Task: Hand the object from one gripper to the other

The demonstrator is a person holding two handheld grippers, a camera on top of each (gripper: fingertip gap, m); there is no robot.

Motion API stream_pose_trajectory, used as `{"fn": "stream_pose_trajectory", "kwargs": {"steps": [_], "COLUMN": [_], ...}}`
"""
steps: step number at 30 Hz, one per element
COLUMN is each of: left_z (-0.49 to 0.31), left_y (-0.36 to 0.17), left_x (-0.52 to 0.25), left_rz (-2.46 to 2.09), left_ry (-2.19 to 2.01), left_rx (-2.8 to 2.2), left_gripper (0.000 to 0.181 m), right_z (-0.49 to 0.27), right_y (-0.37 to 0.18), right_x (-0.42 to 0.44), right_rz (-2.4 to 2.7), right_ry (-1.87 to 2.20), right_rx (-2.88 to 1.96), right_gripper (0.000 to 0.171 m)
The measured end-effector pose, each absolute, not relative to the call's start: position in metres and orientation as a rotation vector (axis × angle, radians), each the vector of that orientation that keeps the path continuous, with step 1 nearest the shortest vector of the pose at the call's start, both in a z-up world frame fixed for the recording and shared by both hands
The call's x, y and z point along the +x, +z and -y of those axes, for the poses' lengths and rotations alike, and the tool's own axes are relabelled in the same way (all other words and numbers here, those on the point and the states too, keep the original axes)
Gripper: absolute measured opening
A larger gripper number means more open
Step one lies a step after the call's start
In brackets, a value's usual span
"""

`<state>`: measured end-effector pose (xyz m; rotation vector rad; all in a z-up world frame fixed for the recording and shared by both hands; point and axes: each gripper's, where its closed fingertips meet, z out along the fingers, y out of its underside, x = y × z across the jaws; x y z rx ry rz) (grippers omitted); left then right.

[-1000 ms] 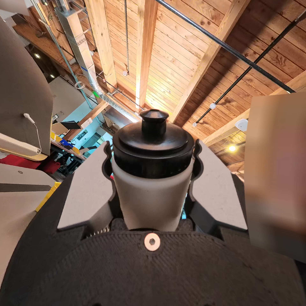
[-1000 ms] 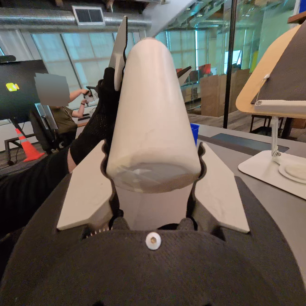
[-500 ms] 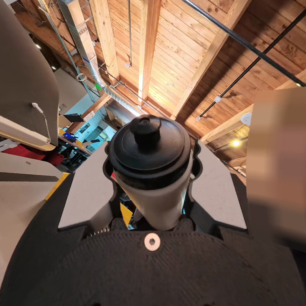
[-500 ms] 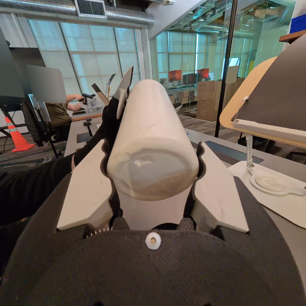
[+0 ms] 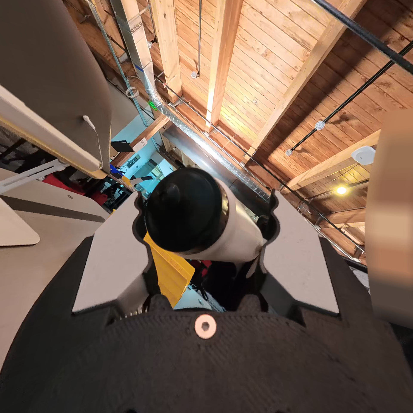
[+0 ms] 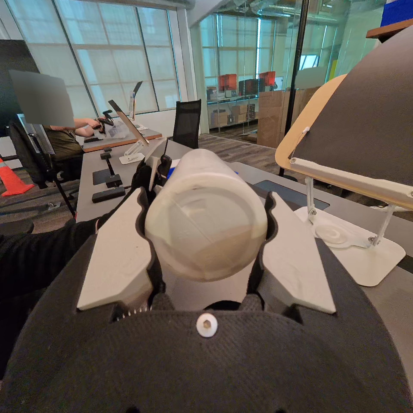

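A white bottle [image 6: 205, 223] with a black cap [image 5: 185, 210] sits with its base between my right gripper's [image 6: 205, 214] pads. Both pads press on its sides, and the bottle points away, level over the desk. In the left wrist view the bottle's white body [image 5: 241, 234] lies tilted across my left gripper [image 5: 205, 212]. The cap end lies near the left finger [image 5: 125, 234], and open space shows beside the right finger [image 5: 290, 234], so the left gripper is open. One left finger [image 6: 154, 172] shows beyond the bottle in the right wrist view, with a gloved hand [image 6: 138, 178].
A tilted board on a white stand [image 6: 357, 252] is on the grey desk [image 6: 397, 301] to the right; it also shows in the left wrist view [image 5: 55, 89]. A person sits at a far table [image 6: 107, 145]. An orange cone [image 6: 11, 178] is at far left. A yellow bin [image 5: 172, 268] lies below. The tips of one gripper are about 12 centimeters away from the tips of the other.
My left gripper's jaws widened and let go of the bottle's cap end. The bottle tipped from upright in the left wrist view to lying across it. My right gripper swung the bottle down to level.
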<state>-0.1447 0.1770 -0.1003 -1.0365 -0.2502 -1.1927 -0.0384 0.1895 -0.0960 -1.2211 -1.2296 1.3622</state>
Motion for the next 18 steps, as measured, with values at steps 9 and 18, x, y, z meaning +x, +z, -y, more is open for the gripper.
{"fn": "stream_pose_trajectory", "kwargs": {"steps": [9,18], "left_z": [-0.184,-0.175], "left_y": [-0.127,-0.124], "left_x": [-0.142,-0.129], "left_rz": [0.29,-0.162], "left_ry": [-1.16,-0.318], "left_rx": [-1.112,-1.441], "left_gripper": [0.112,0.132], "right_z": [-0.205,-0.217], "right_y": [-0.086,-0.081], "right_x": [-0.033,-0.026], "right_rz": [1.25,1.288], "right_ry": [1.297,1.248], "right_rx": [-1.25,-1.289], "right_gripper": [0.103,0.104]}}
